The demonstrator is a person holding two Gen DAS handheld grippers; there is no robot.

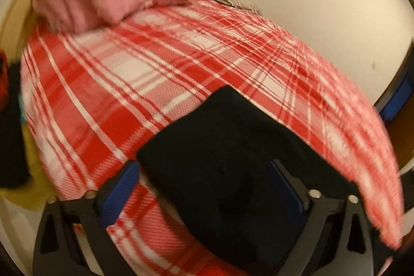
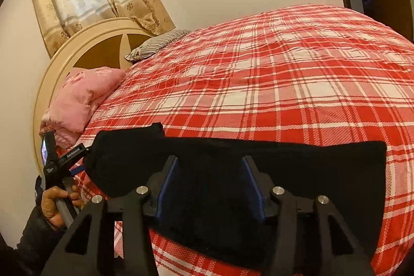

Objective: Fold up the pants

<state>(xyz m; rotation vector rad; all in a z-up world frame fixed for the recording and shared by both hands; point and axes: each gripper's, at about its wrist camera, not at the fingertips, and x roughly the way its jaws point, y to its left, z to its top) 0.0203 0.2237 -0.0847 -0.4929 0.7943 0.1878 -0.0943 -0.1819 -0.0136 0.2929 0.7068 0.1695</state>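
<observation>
We have the black pants (image 2: 233, 172) lying flat across the near edge of the bed (image 2: 284, 84), on the red and white checked cover, already doubled into a wide dark band. Our right gripper (image 2: 211, 188) hovers over the middle of that band with its jaws apart and nothing between them. Our left gripper (image 1: 204, 195) sits over the left end of the pants, jaws also apart, the cloth under them rather than pinched. The left view is blurred, so the hand seems to be moving. The risk we see: closing on only the top layer, so the fold slides apart when lifted, or catching the cover together with the pants. On the left tool in the right view, white lettering reads roughly "GenRobot.AI"; the smaller print below is too small to read
</observation>
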